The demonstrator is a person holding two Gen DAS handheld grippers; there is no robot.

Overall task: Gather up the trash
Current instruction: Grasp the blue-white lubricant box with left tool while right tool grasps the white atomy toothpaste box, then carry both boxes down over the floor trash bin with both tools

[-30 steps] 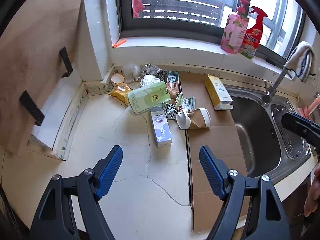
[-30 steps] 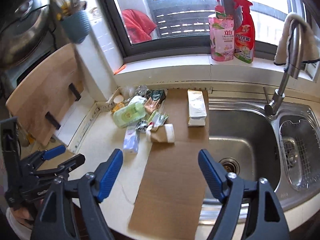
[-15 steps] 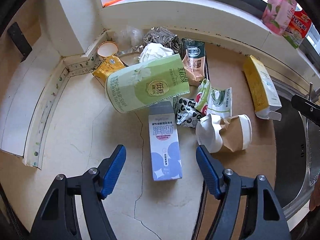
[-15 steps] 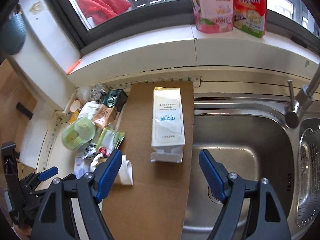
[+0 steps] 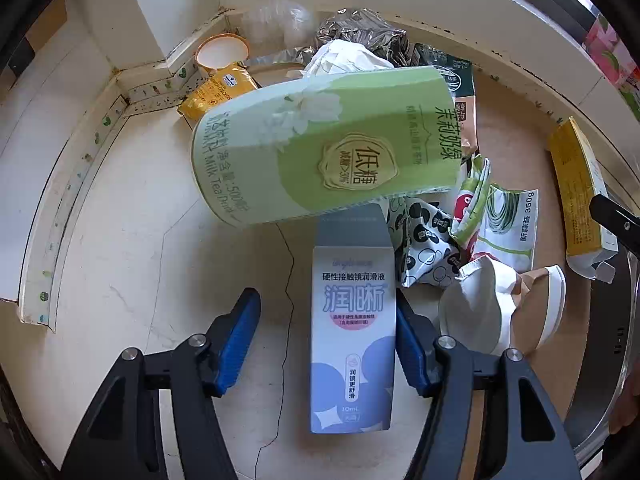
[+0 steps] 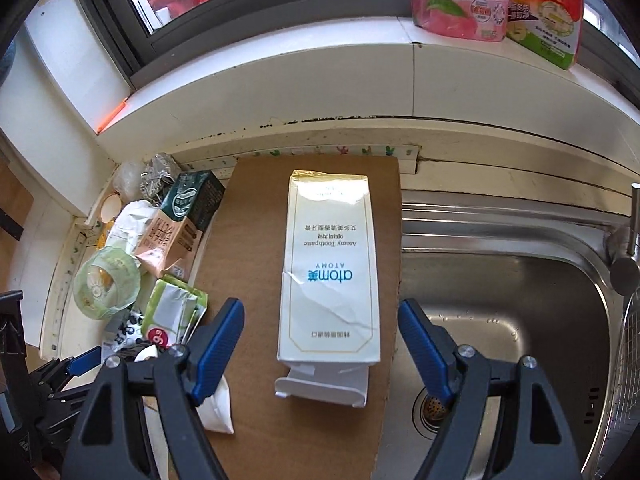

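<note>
Blue-white carton (image 5: 352, 336) lies flat at 6 o'clock; green milk-tea cup (image 5: 324, 144) lies toppled at 12; toothpaste box (image 6: 330, 272) lies flat, centre.

Sunlit window (image 6: 248, 12), steel sink (image 6: 500, 292)

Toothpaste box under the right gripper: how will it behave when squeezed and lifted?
The toothpaste box is probably light and maybe empty: its near end flap hangs open. Creases across its top suggest thin card that may cave in under the right gripper, whose jaws stand open on either side. Lying flat on cardboard, it should not roll.
</note>
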